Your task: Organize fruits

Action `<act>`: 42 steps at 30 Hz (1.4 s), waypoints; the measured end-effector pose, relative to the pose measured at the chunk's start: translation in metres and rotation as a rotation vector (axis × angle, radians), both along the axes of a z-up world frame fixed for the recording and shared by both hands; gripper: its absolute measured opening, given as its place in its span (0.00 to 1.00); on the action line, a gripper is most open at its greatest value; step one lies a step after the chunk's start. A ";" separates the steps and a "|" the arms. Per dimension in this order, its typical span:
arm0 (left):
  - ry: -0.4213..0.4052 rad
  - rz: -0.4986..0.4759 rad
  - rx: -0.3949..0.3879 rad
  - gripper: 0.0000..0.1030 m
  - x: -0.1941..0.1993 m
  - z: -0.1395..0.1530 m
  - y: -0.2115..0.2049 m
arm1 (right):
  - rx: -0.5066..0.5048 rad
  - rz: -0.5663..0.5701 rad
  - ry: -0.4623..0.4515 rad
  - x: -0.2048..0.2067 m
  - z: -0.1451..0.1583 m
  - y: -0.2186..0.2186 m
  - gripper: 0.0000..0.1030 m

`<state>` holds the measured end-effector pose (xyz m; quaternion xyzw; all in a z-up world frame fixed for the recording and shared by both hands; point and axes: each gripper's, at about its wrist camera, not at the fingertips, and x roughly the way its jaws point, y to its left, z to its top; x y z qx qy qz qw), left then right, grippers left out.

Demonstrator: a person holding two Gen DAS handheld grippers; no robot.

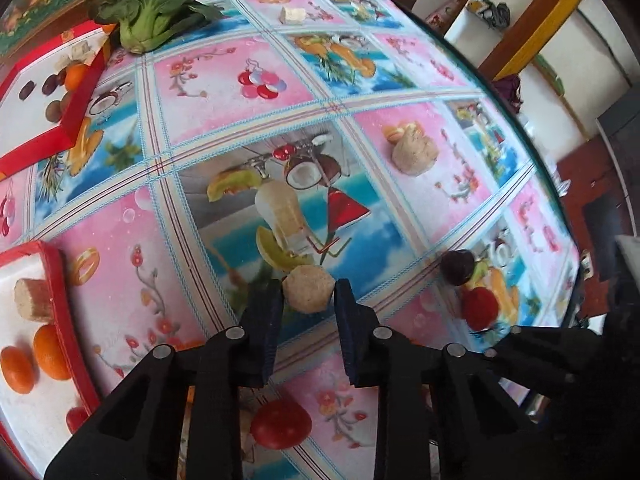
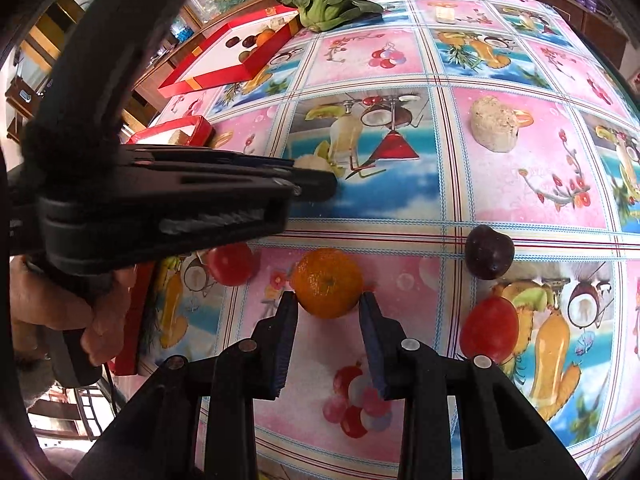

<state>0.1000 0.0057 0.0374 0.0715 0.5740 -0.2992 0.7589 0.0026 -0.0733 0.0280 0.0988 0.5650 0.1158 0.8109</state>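
Observation:
My left gripper (image 1: 308, 286) is shut on a beige round lump (image 1: 309, 294), with a pad pressed against each side, low over the fruit-print tablecloth (image 1: 224, 72). In the right wrist view the left gripper (image 2: 320, 178) comes in from the left, with the beige lump (image 2: 314, 161) peeking out above its tip. My right gripper (image 2: 329, 298) is shut on an orange (image 2: 326, 280) resting on a pink square of the cloth. A dark plum (image 2: 489, 252) and a red tomato (image 2: 489, 329) lie to the right of the orange. A second tomato (image 2: 231, 265) lies to its left.
A red-rimmed tray (image 1: 60, 280) at the near left holds two oranges (image 1: 50, 352) and a beige cylinder (image 1: 32, 300). A second red tray (image 1: 76, 120) with dark fruits sits at the far left beside a bok choy (image 1: 152, 8). Another beige lump (image 1: 414, 152) and a white block (image 1: 292, 15) lie farther back.

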 end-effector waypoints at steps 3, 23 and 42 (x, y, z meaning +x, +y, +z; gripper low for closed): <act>-0.011 0.041 -0.043 0.22 -0.004 0.014 0.018 | 0.006 0.007 -0.002 0.001 0.000 0.002 0.31; -0.007 0.276 -0.111 0.23 -0.062 0.031 0.127 | -0.052 0.073 -0.014 0.019 -0.001 0.030 0.36; -0.003 0.461 -0.120 0.23 -0.078 0.026 0.198 | -0.029 0.069 -0.053 0.019 0.017 0.037 0.33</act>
